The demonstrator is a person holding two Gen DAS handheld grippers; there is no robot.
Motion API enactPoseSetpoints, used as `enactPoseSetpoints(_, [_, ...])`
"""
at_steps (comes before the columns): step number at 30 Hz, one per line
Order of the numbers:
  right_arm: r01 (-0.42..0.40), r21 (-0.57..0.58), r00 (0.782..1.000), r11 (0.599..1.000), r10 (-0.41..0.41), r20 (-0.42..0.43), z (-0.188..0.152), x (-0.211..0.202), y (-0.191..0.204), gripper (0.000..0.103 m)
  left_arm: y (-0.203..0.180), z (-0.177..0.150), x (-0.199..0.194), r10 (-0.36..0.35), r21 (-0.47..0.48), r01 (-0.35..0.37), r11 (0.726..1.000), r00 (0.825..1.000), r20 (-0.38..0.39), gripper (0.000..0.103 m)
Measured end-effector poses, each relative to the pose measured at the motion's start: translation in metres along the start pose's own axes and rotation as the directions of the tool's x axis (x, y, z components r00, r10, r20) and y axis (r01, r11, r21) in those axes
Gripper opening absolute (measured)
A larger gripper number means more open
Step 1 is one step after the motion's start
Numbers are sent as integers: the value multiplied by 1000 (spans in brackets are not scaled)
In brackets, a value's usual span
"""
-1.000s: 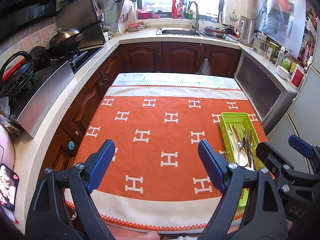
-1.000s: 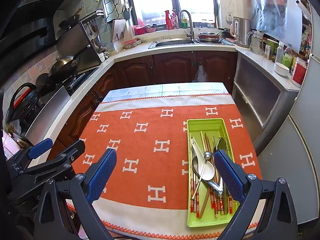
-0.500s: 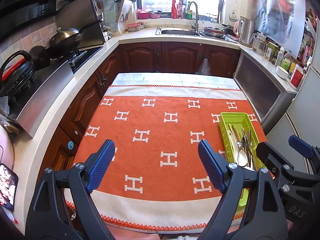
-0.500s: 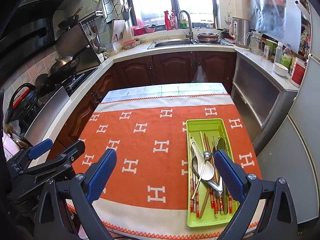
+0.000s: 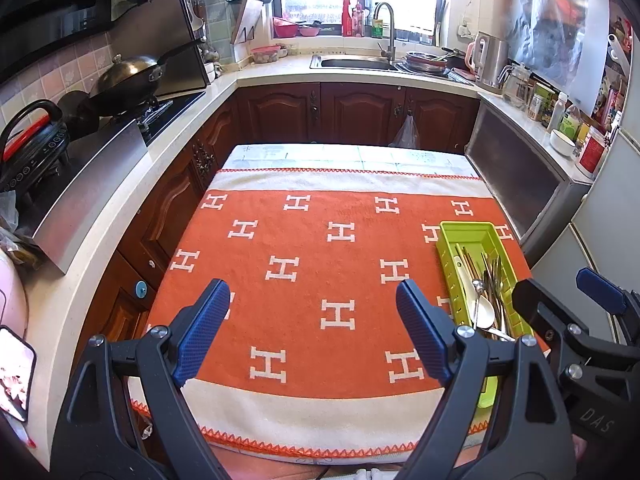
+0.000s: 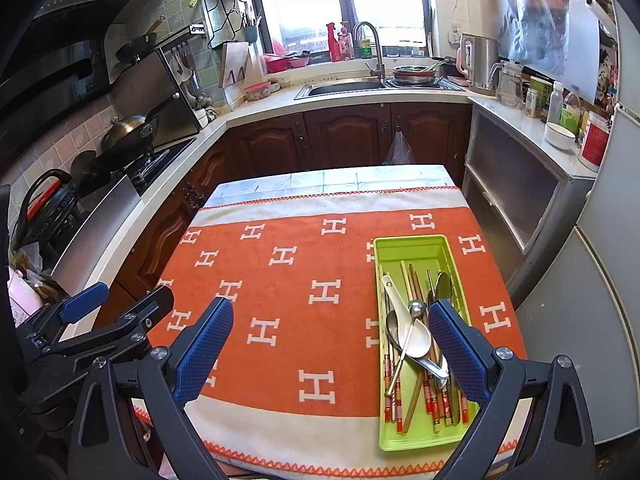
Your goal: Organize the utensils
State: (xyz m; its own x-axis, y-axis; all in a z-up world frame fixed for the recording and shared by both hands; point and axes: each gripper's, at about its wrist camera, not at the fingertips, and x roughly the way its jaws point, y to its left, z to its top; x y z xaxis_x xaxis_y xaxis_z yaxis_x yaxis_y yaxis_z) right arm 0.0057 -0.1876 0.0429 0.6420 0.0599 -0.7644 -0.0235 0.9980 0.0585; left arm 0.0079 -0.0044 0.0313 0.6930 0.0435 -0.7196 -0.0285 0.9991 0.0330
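Note:
A lime green tray (image 6: 412,248) lies on the right side of the orange cloth with white H marks (image 6: 304,264); it also shows in the left wrist view (image 5: 468,232). It holds a mixed heap of utensils: a white ceramic spoon (image 6: 412,332), metal spoons (image 6: 442,282) and red-ended chopsticks (image 6: 432,400). My right gripper (image 6: 330,342) is open and empty above the near edge of the cloth, its right finger over the tray. My left gripper (image 5: 310,324) is open and empty above the cloth, left of the tray.
The cloth covers a small table (image 5: 344,154) in a kitchen. A stove with a wok (image 5: 128,78) runs along the left, a sink (image 5: 356,62) at the back, a counter with a kettle and jars (image 5: 520,80) on the right. A phone (image 5: 14,372) lies at the near left.

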Motion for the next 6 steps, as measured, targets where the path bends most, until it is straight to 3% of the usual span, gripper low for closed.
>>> enactPoseSetpoints(6, [1,1,1000,1000,-1,-1,0,0,1,99,2,-2,-1,1,-6,-1,1000,1000,0,84])
